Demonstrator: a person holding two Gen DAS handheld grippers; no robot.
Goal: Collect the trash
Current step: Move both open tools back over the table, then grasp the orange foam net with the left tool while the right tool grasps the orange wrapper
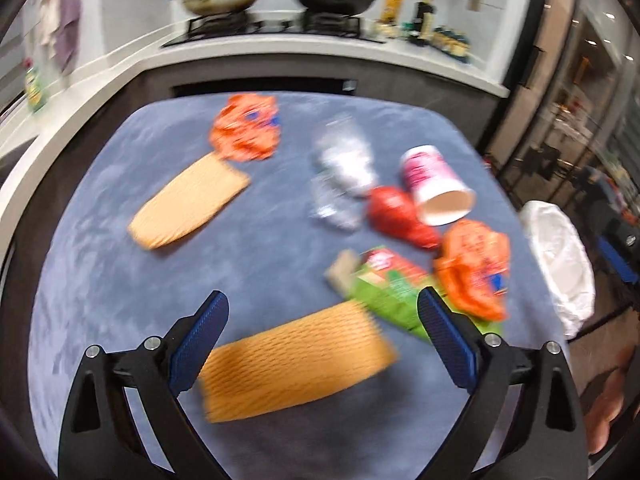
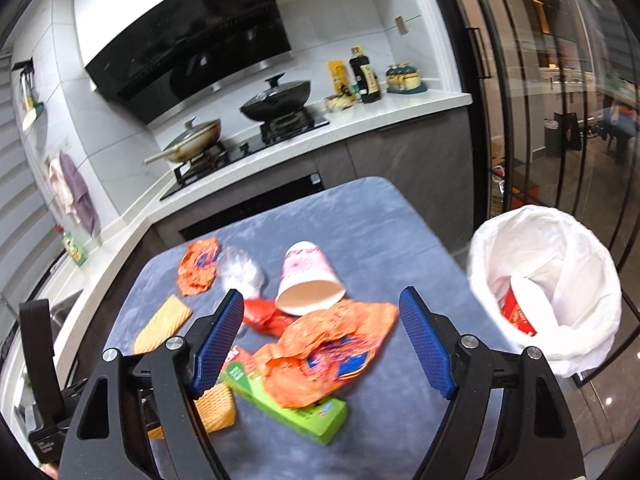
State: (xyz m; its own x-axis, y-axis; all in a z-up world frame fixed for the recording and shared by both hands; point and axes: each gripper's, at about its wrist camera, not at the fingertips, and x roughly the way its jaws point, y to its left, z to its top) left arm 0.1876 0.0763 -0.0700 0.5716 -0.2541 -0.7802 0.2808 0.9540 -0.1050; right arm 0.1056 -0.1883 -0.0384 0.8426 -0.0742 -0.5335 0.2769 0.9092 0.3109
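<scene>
Trash lies on a blue-clothed table (image 1: 120,240). My left gripper (image 1: 322,316) is open and empty above a near orange foam sleeve (image 1: 296,364). A second foam sleeve (image 1: 188,200), two orange wrappers (image 1: 246,128) (image 1: 476,268), a clear plastic bag (image 1: 344,172), a red wrapper (image 1: 396,212), a pink paper cup (image 1: 436,184) and a green carton (image 1: 384,284) lie beyond. My right gripper (image 2: 322,316) is open and empty over the near orange wrapper (image 2: 328,352), which lies on the green carton (image 2: 288,404). The pink cup (image 2: 308,276) lies on its side.
A bin with a white bag liner (image 2: 560,248) stands right of the table, with a red cup (image 2: 520,304) inside; it also shows in the left wrist view (image 1: 560,264). A kitchen counter with a hob and two pans (image 2: 276,100) runs behind. Glass doors are at right.
</scene>
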